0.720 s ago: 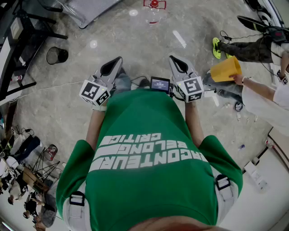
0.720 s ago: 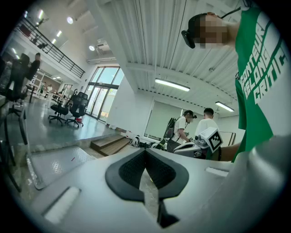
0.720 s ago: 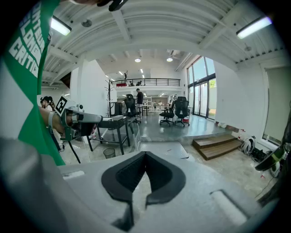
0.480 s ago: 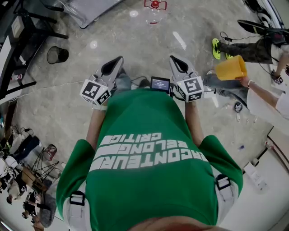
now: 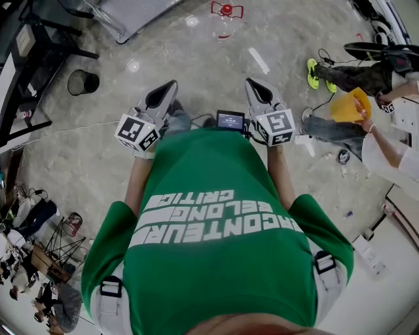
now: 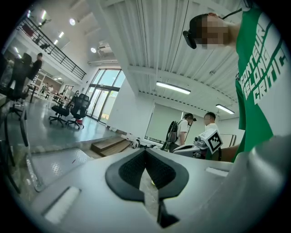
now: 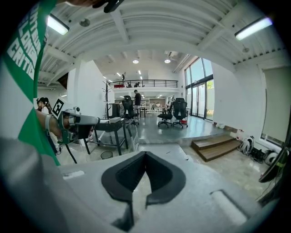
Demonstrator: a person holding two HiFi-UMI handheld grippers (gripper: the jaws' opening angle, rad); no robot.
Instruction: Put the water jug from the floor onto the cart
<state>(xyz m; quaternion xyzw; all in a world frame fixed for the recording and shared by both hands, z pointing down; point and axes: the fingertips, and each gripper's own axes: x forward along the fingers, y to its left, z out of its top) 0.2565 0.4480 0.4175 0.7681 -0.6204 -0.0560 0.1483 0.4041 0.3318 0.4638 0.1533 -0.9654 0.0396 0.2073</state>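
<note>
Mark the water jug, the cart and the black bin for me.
water jug [image 5: 222, 26], head view, clear body under red top
cart [image 5: 134, 14], head view, grey deck
black bin [image 5: 83, 82], head view, mesh inside

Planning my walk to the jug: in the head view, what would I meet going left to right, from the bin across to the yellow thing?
black mesh bin → left gripper → water jug → right gripper → yellow container
</note>
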